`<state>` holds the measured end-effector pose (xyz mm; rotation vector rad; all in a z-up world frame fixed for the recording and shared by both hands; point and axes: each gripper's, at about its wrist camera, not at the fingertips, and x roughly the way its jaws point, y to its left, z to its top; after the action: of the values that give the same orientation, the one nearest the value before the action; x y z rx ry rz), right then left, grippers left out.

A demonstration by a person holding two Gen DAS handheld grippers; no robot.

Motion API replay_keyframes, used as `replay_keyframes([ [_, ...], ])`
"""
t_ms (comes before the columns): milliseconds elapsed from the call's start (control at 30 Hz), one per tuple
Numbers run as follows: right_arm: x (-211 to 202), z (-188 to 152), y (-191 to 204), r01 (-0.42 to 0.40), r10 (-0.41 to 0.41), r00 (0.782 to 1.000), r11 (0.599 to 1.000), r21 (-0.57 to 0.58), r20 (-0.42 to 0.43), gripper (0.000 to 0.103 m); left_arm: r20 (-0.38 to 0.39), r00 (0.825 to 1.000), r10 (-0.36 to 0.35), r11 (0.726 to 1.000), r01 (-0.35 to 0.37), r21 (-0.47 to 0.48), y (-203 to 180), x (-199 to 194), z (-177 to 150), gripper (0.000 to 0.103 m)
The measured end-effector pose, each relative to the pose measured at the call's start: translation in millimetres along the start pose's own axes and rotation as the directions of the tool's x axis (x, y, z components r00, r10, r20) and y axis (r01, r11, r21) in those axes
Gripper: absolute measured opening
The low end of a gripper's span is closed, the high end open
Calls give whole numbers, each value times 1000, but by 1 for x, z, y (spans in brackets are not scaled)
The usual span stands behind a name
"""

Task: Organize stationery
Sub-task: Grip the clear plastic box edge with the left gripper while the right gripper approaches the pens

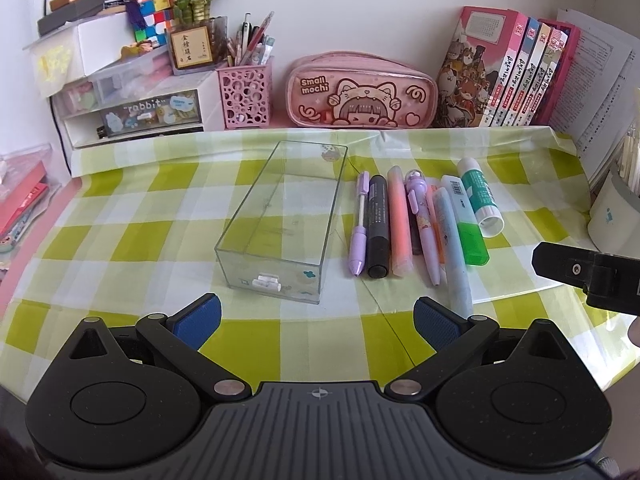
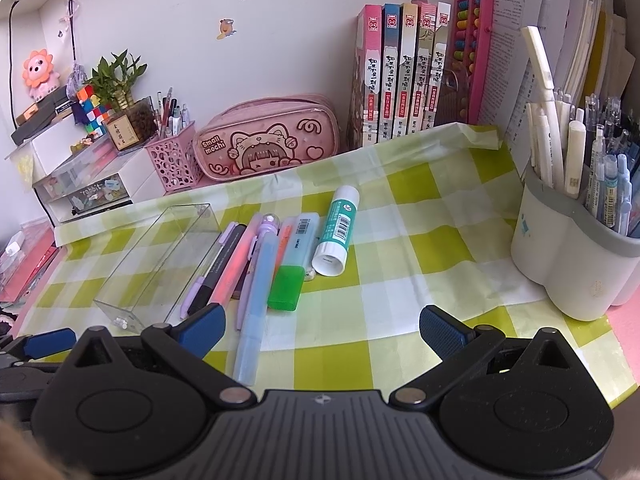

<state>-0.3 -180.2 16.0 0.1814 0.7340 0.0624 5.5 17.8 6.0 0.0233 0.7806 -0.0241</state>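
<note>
An empty clear plastic box point(image 1: 280, 216) lies on the green checked cloth; it also shows in the right wrist view point(image 2: 160, 256). To its right lies a row of stationery: a purple pen point(image 1: 359, 228), a black marker point(image 1: 378, 228), an orange highlighter point(image 1: 400, 224), a purple cartoon pen point(image 1: 422, 228), a light blue pen point(image 1: 452, 248), a green highlighter point(image 1: 468, 224) and a glue stick point(image 1: 480, 196). The glue stick point(image 2: 336, 232) and blue pen point(image 2: 256, 300) also show in the right wrist view. My left gripper point(image 1: 318, 322) is open, just before the box. My right gripper point(image 2: 322, 330) is open, before the pens.
A pink pencil case point(image 1: 360, 92), a pink pen holder point(image 1: 246, 94), a small drawer unit point(image 1: 132, 116) and books point(image 1: 508, 72) line the back wall. A white pen cup point(image 2: 576, 256) full of pens stands at the right. Pink items point(image 1: 20, 204) lie at the left.
</note>
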Motion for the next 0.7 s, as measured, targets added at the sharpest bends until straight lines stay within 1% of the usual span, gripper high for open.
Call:
replay_keyframes([
  [400, 12, 5, 3, -3, 3, 1000, 1000, -12, -9, 103, -1, 999, 40, 999, -40, 3, 12, 14, 3, 98],
  [500, 21, 6, 2, -30, 30, 999, 999, -15, -17, 103, 5, 999, 36, 999, -36, 8, 19, 22, 2, 98],
  [600, 33, 5, 0, -53, 52, 998, 998, -21, -26, 103, 30, 999, 33, 999, -34, 32, 25, 30, 0, 98],
  [700, 41, 2, -1, -82, 82, 996, 996, -16, -34, 103, 48, 999, 6, 999, -8, 38, 31, 38, -1, 98],
])
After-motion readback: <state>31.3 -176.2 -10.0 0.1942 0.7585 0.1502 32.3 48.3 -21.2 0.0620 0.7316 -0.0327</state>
